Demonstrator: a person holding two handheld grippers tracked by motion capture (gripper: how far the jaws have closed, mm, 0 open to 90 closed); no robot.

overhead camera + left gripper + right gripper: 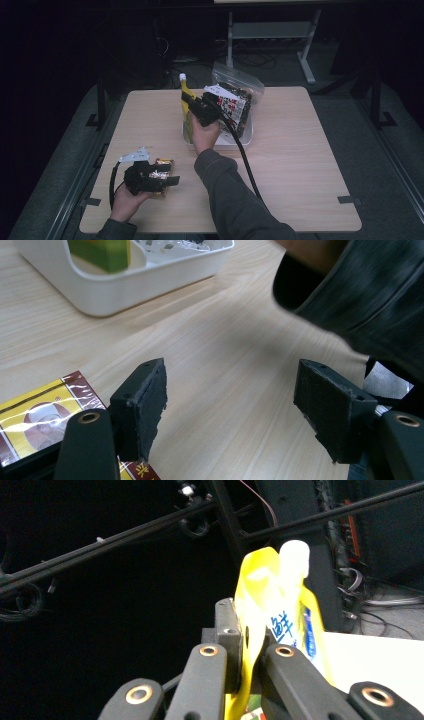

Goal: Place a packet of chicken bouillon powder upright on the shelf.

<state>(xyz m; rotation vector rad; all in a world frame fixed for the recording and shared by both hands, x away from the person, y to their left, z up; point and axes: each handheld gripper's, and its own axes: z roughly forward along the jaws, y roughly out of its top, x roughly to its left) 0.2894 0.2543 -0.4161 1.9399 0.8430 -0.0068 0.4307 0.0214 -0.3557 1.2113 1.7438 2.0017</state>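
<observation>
My right gripper is shut on a yellow spouted pouch with a white cap, held upright above the left end of a white bin. In the right gripper view the jaws pinch the pouch just below its cap. My left gripper rests low at the table's front left, open, with bare tabletop between its jaws. A yellow and maroon snack packet lies flat beside its left jaw, partly under it; the high view shows this packet next to the gripper.
A clear zip bag of black, white and red packets leans in the bin's right part. The bin's wall stands ahead of the left gripper, a green and yellow item inside. A dark sleeve crosses the table's front.
</observation>
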